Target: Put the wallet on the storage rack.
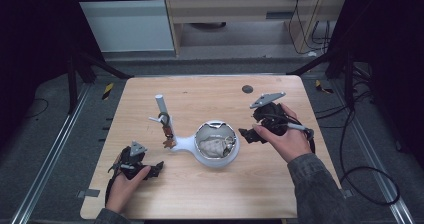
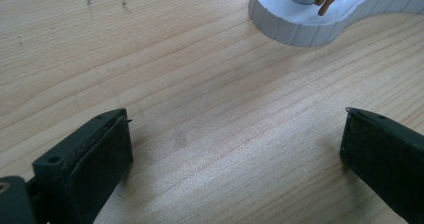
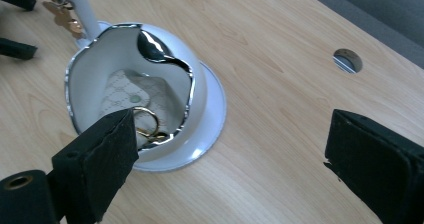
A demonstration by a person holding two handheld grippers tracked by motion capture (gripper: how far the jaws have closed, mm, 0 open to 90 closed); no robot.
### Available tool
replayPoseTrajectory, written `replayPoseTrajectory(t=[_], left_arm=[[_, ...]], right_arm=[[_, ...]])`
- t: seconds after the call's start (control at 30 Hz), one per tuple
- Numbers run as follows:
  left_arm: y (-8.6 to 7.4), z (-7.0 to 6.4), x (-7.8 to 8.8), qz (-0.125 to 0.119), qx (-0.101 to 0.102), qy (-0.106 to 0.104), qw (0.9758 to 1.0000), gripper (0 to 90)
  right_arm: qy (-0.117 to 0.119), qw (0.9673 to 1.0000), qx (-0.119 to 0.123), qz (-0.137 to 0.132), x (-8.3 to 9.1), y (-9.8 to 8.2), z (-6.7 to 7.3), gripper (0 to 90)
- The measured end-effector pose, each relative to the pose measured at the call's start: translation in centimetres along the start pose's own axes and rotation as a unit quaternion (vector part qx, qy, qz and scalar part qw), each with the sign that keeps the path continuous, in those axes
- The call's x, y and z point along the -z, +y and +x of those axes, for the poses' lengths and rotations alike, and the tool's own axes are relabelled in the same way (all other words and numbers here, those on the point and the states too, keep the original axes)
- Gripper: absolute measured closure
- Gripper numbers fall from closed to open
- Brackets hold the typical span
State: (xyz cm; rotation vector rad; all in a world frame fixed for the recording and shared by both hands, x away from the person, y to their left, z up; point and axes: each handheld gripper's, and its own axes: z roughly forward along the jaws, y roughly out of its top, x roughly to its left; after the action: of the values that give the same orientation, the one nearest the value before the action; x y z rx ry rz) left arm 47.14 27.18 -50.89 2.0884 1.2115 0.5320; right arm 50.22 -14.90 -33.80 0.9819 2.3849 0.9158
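A small cream patterned pouch with a gold ring (image 3: 131,103) lies inside the white silver-rimmed bowl (image 1: 216,143); the right gripper (image 1: 248,135), jaws wide and empty, hovers just beside it and should clear the rim cleanly, while the left gripper (image 1: 156,169) rests open, holding nothing

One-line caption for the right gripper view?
Open right gripper beside white silver-rimmed bowl holding patterned pouch with gold ring.

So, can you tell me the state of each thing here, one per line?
Left gripper: jaws open, empty, beside the stand.
Right gripper: jaws open, empty, near the bowl.
Bowl: upright, holding a pouch with a gold ring.
Stand: upright, keychain hanging from its hook.
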Motion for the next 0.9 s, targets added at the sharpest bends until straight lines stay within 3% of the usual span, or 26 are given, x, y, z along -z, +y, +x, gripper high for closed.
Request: replayPoseTrajectory(t=[0.23, 0.47, 0.9], left_arm=[[0.0, 0.0, 0.0, 0.001, -0.001, 0.0, 1.0, 0.0], [0.0, 0.0, 0.0, 0.002, -0.002, 0.0, 1.0, 0.0], [0.0, 0.0, 0.0, 0.002, 0.0, 0.0, 1.0, 0.0]], right_arm=[[-0.016, 0.9997, -0.005, -0.016, 0.2, -1.1, -1.4, 7.2], [-0.026, 0.9981, -0.036, -0.042, 0.2, -2.4, -2.5, 7.4], [-0.032, 0.9954, -0.07, -0.057, 0.9, -5.2, -3.1, 6.6]])
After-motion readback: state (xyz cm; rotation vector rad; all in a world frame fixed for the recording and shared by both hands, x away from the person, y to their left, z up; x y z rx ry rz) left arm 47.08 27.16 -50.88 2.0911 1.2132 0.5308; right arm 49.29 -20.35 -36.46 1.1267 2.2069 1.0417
